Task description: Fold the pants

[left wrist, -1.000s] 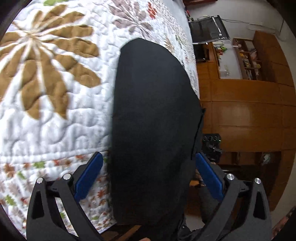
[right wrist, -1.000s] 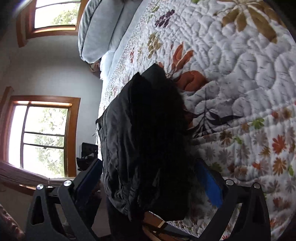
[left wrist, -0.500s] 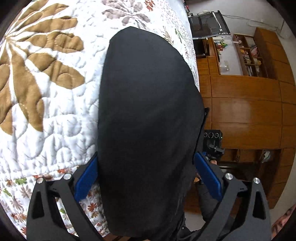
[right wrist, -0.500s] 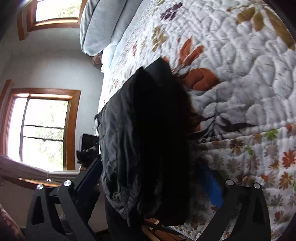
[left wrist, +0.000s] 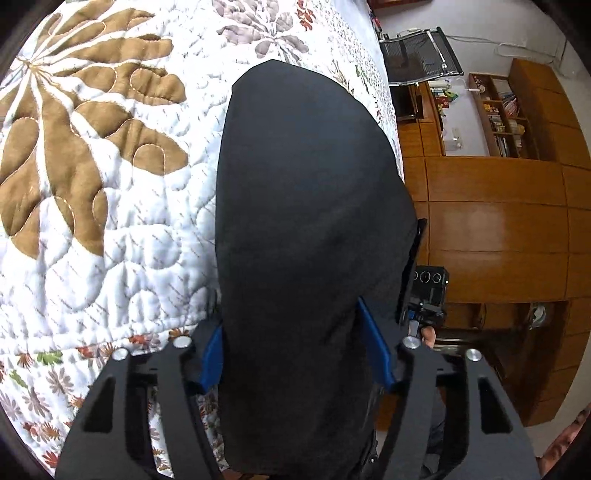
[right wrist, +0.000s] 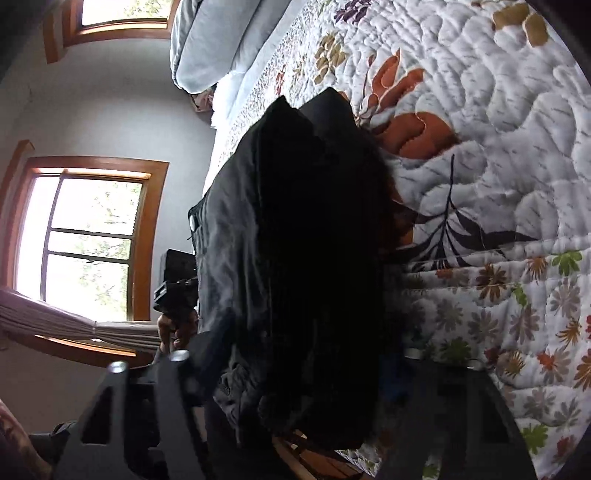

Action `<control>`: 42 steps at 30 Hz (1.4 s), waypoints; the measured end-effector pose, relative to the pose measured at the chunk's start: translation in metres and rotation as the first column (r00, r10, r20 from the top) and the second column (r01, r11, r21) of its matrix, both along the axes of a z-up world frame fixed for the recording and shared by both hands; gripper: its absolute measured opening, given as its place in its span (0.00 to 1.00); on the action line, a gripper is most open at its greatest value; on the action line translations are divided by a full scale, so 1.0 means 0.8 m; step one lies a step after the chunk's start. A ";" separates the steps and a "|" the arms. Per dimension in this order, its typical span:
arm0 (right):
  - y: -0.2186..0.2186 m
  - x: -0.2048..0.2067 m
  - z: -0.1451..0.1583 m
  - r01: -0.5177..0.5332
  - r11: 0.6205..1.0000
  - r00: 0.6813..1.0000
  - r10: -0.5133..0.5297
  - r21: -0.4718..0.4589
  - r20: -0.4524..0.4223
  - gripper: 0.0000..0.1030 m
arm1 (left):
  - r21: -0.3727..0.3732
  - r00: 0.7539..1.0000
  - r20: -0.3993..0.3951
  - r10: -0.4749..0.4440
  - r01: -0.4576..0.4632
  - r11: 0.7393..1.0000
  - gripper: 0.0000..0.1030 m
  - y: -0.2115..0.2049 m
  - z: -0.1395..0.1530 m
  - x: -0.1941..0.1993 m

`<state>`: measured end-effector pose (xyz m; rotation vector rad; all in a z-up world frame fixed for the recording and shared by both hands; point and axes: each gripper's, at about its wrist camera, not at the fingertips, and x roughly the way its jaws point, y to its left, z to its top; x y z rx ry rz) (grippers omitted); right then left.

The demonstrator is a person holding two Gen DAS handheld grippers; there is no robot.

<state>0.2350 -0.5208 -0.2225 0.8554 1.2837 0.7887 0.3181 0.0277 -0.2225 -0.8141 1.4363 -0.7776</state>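
Both the left claw (left wrist: 295, 354) and right claw (right wrist: 295, 369) have just closed onto the black fabric pants (left wrist: 310, 206) (quilted floral bedspread (left wrist: 110, 221) beneath), ready for lifting into a fold.

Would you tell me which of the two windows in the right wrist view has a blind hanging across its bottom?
The lower window: a pale blind crosses its bottom edge. The upper window, cut off by the picture's top, shows none.

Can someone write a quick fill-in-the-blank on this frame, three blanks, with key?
1. The pants are ____ in colour.
2. They lie on a floral ____ on the bed.
3. The left gripper has pads of ____ colour against the cloth.

Missing words: black; quilt; blue
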 end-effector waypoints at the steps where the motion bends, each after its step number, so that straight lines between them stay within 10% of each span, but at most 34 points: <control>1: 0.000 -0.001 0.002 -0.002 1.000 1.000 0.002 0.004 0.010 0.48 | 0.000 1.000 0.004 0.003 -0.003 1.000 0.53 0.002 0.000 -0.001; 14: 0.029 0.010 0.051 -0.021 1.000 0.997 0.022 -0.017 0.079 0.30 | -0.039 0.996 0.076 0.039 -0.036 0.999 0.28 0.018 0.036 -0.007; 42: 0.238 0.217 0.056 -0.177 0.983 0.974 0.181 -0.039 0.133 0.30 | 0.039 0.976 0.140 0.170 -0.177 0.984 0.28 0.205 0.037 0.140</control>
